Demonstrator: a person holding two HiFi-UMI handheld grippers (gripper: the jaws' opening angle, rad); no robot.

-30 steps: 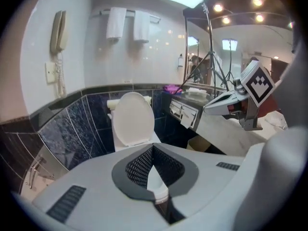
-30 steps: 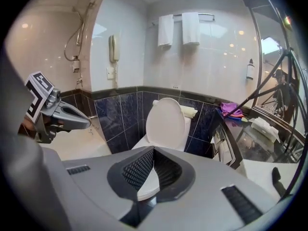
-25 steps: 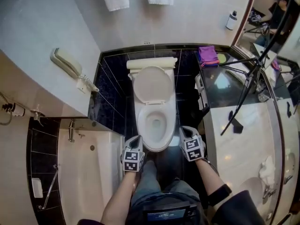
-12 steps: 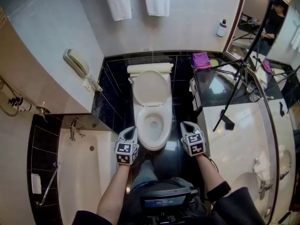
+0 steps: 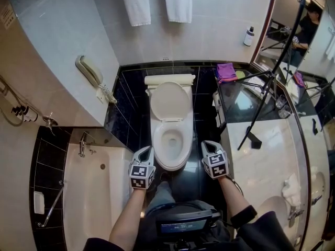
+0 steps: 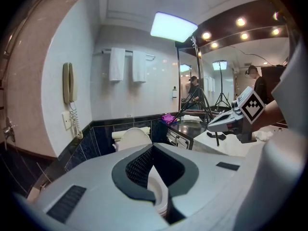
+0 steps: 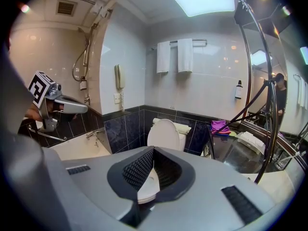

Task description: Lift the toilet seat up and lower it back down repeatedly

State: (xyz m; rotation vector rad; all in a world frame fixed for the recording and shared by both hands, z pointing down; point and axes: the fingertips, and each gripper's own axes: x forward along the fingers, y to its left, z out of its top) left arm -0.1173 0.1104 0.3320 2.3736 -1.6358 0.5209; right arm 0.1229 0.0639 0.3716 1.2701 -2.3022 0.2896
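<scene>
I hold my left gripper (image 5: 145, 150) and right gripper (image 5: 205, 145) closed and empty beside the bowl (image 5: 157, 146); the toilet seat (image 5: 169, 101) seemingly stands raised.

Open air over the toilet bowl (image 5: 170, 166) and its front rim, so there's a clear way in from above. At the back, the raised lid (image 5: 169, 101) stands against the tank and shuts that side off.

The left tongs (image 5: 145, 150) hang over a narrow strip of dark floor, hemmed in between the bowl and the bathtub (image 5: 94, 192). On the other side the right tongs (image 5: 205, 145) have a similar slot, crowded by the edge of the vanity surface (image 5: 261, 166) and the cabinet front (image 5: 218, 107).

A tripod (image 5: 260, 109) slants its black legs across that surface. The wall phone (image 5: 88, 71) juts out high on the left wall, cord dangling.
</scene>
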